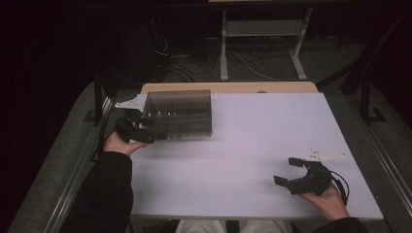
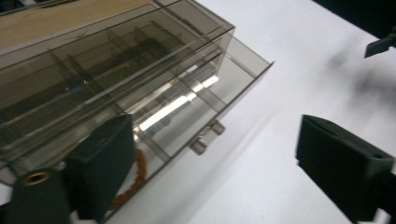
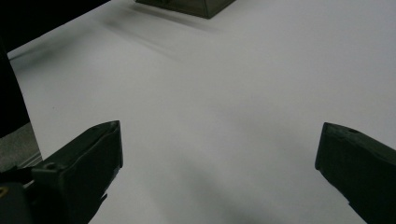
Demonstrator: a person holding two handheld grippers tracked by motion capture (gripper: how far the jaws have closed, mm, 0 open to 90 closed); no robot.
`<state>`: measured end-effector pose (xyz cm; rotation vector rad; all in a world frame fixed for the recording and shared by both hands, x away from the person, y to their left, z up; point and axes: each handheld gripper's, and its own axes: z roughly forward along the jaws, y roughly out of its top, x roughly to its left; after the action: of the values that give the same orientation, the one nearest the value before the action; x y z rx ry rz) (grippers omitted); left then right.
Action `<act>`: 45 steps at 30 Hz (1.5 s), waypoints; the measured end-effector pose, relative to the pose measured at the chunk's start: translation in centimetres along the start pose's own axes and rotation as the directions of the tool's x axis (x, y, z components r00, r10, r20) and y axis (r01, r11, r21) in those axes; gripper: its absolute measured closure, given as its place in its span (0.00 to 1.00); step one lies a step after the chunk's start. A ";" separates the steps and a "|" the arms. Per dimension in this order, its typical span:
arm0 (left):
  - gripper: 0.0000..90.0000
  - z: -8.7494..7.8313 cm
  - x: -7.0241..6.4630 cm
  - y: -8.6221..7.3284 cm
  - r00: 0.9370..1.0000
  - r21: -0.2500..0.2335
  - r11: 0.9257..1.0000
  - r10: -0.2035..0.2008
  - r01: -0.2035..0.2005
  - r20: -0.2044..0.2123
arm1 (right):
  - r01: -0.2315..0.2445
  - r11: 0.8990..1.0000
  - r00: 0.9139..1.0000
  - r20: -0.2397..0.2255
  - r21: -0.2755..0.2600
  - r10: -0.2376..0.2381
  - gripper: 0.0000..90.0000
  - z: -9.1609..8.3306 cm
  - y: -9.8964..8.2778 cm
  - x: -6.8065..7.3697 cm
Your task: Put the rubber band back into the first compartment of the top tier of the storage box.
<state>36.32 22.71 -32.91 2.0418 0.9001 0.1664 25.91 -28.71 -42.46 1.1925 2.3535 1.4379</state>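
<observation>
A smoky clear plastic drawer box (image 1: pixel 180 114) stands at the back left of the white table (image 1: pixel 243 160). In the left gripper view its lowest drawer (image 2: pixel 219 84) is pulled partly out, and two small knobs (image 2: pixel 208 137) show on the drawer's front. An orange-brown beaded string (image 2: pixel 133 179) lies in a near compartment. My left gripper (image 1: pixel 145 130) (image 2: pixel 224 168) is open at the box's front left corner, with one jaw against the drawer's side. My right gripper (image 1: pixel 290 171) (image 3: pixel 219 163) rests open and holds nothing at the front right, far from the box (image 3: pixel 187 5).
A wooden board (image 1: pixel 228 87) runs behind the table's far edge. Desk legs and cables (image 1: pixel 223 58) stand on the floor beyond. Metal rails (image 1: pixel 384 155) flank both sides of the table. The person's dark sleeve (image 1: pixel 104 189) comes in at the lower left.
</observation>
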 end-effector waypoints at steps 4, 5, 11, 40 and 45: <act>0.00 0.2 -0.7 -0.5 1.000 -0.003 1.000 -0.004 0.004 -0.006 | 0.003 1.000 1.000 0.000 0.000 -0.003 0.00 0.0 0.0 0.0; 0.00 0.2 -0.9 -0.7 1.000 -0.010 1.000 -0.001 0.001 -0.007 | 0.003 1.000 1.000 0.000 0.001 -0.003 0.00 0.0 0.0 0.0; 0.00 0.2 -2.0 -1.8 1.000 -0.053 0.999 0.010 -0.009 0.008 | 0.002 1.000 1.000 0.000 0.000 -0.002 0.00 0.0 0.0 0.0; 0.00 2.2 -7.6 -6.4 0.996 -0.133 0.990 0.062 -0.054 0.059 | 0.006 1.000 1.000 0.000 -0.004 -0.006 0.00 0.0 0.0 0.1; 0.00 3.0 -8.1 -7.4 0.995 -0.135 0.990 0.055 -0.044 0.078 | 0.002 1.000 1.000 0.000 -0.002 -0.002 0.00 0.0 0.0 0.1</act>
<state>27.72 18.09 -38.71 1.9339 0.7680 0.1649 25.83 -28.65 -42.45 1.1889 2.3526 1.4387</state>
